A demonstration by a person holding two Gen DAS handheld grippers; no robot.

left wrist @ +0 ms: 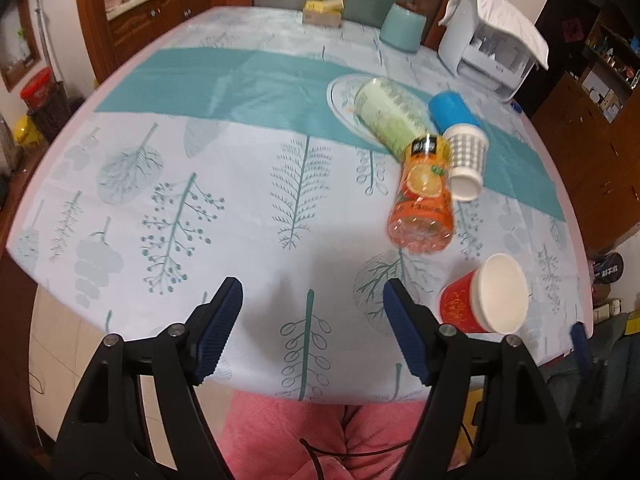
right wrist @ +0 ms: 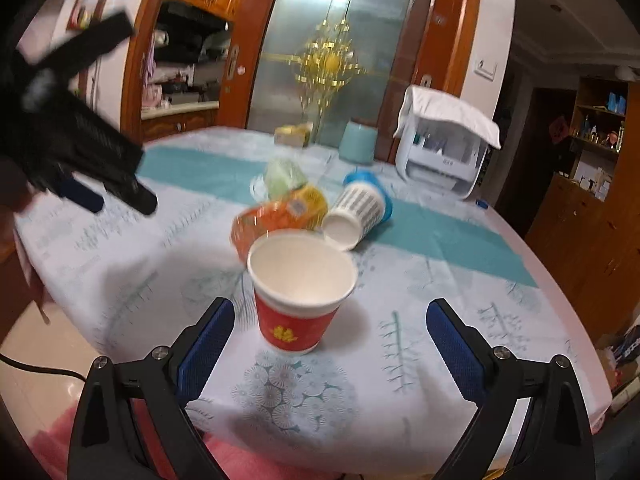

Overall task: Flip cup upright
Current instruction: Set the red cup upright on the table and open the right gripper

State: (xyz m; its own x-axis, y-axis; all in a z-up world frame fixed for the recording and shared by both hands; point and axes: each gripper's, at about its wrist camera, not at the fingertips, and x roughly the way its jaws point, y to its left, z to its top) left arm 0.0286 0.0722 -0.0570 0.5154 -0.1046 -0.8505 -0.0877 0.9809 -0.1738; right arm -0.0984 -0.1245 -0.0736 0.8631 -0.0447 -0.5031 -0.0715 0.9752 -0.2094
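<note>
A red paper cup [right wrist: 298, 292] with a white inside stands upright on the tablecloth, mouth up. It also shows in the left wrist view [left wrist: 486, 300] at the right. My right gripper [right wrist: 330, 348] is open, its blue fingers [right wrist: 208, 344] apart on either side of the cup and a little nearer than it, not touching it. My left gripper [left wrist: 314, 328] is open and empty over the near table edge, left of the cup. It also shows in the right wrist view [right wrist: 100, 188] at the upper left.
An orange juice bottle [left wrist: 424, 196], a white checked cup [left wrist: 466, 164], a blue cup [left wrist: 454, 110] and a green cup [left wrist: 390, 116] lie on their sides behind, by a glass plate [left wrist: 340, 96]. A white appliance [left wrist: 492, 48] and teal canister [left wrist: 402, 26] stand at the back.
</note>
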